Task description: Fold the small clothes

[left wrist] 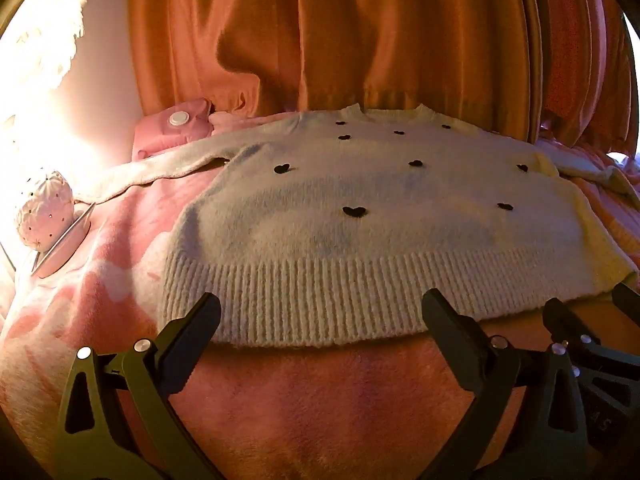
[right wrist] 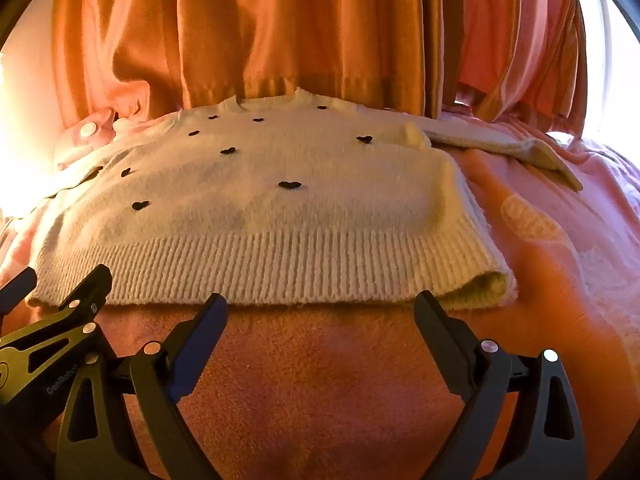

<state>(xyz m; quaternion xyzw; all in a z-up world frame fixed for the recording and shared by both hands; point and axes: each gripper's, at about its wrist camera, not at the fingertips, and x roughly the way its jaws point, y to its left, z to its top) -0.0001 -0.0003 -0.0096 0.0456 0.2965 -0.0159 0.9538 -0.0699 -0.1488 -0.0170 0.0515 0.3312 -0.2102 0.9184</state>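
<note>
A cream knit sweater (left wrist: 360,216) with small black hearts lies flat, front up, on a pink blanket (left wrist: 320,400), neck away from me and ribbed hem toward me. Both sleeves spread out to the sides. My left gripper (left wrist: 320,304) is open and empty, its fingertips at the hem's left and middle part. My right gripper (right wrist: 320,304) is open and empty at the hem's right part of the sweater (right wrist: 260,200). The right gripper also shows in the left wrist view (left wrist: 592,304), and the left gripper in the right wrist view (right wrist: 60,280).
Orange curtains (left wrist: 360,40) hang behind the bed. A pink pillow (left wrist: 176,128) lies at the back left. A bright lamp and a white perforated ornament (left wrist: 44,208) stand at the left edge. Pink blanket (right wrist: 560,240) lies to the right of the sweater.
</note>
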